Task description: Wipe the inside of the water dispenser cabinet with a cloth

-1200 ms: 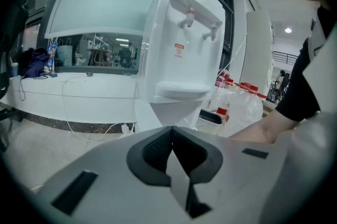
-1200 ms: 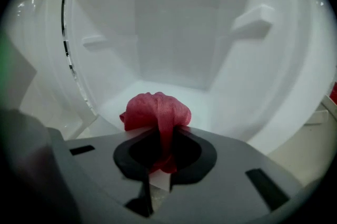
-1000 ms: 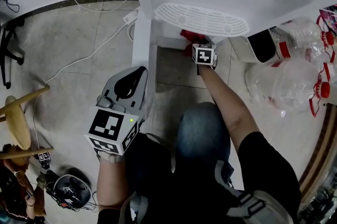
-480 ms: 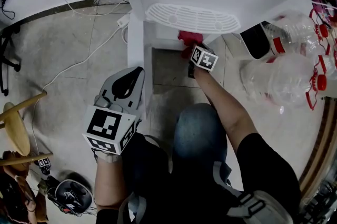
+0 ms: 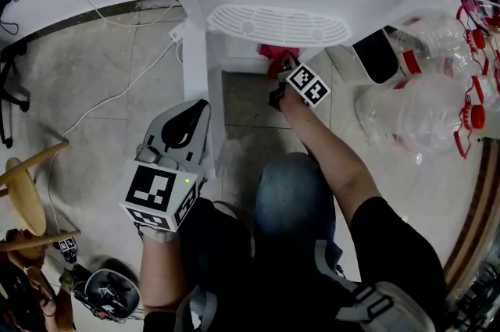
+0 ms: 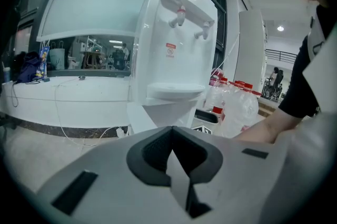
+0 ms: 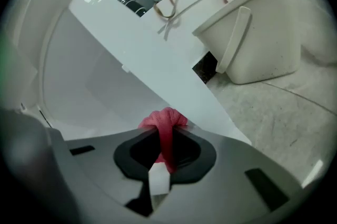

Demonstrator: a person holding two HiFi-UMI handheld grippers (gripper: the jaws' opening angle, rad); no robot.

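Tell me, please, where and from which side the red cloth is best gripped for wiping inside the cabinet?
Grip its bunched middle, as the right claw does now: a wad of the red cloth sticks out past the tips to wipe with. Come in, probably, through the open front of the cabinet.

Bright, even daylight; fisheye-warped edges

The red cloth (image 7: 164, 122) is scrunched into a small bunch and pinched in the right tool (image 7: 161, 154). It sits low at the open white water dispenser cabinet (image 7: 89, 80).
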